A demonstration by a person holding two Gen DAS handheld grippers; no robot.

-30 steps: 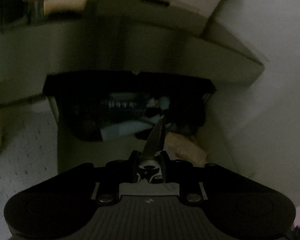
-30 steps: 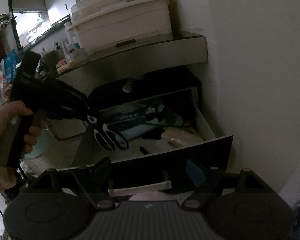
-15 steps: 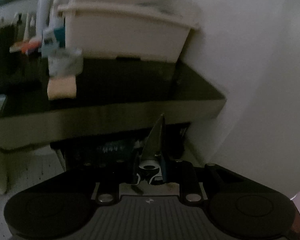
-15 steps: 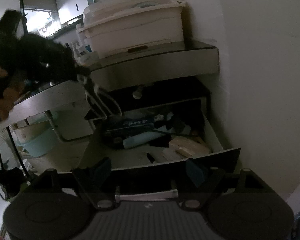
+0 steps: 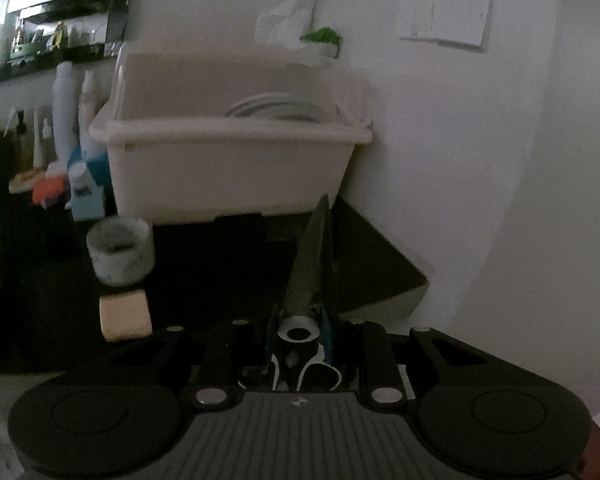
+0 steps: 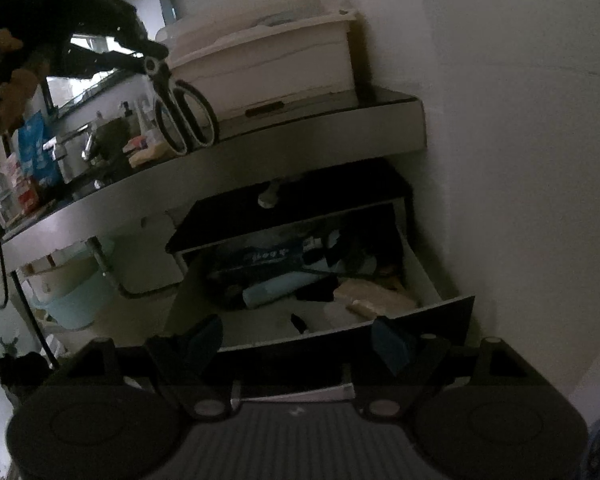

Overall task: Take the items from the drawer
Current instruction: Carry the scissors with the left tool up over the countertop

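Clamping scissors (image 5: 306,280), left gripper (image 5: 300,320) above counter (image 5: 220,272); right gripper (image 6: 296,344) spread.

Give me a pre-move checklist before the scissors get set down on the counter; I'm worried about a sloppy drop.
1. Left gripper clamped on the scissors: ok, pinched near the pivot, blades pointing forward.
2. Scissors lifted out of the drawer: ok, handles hang at counter height.
3. Bare counter ahead of the blades: ok, dark patch before the dish tub.
4. Small cup out of the path: ok, off to the left.
5. Right gripper free: ok, open, nothing between its fingers.
6. Blade height above counter: cannot tell.
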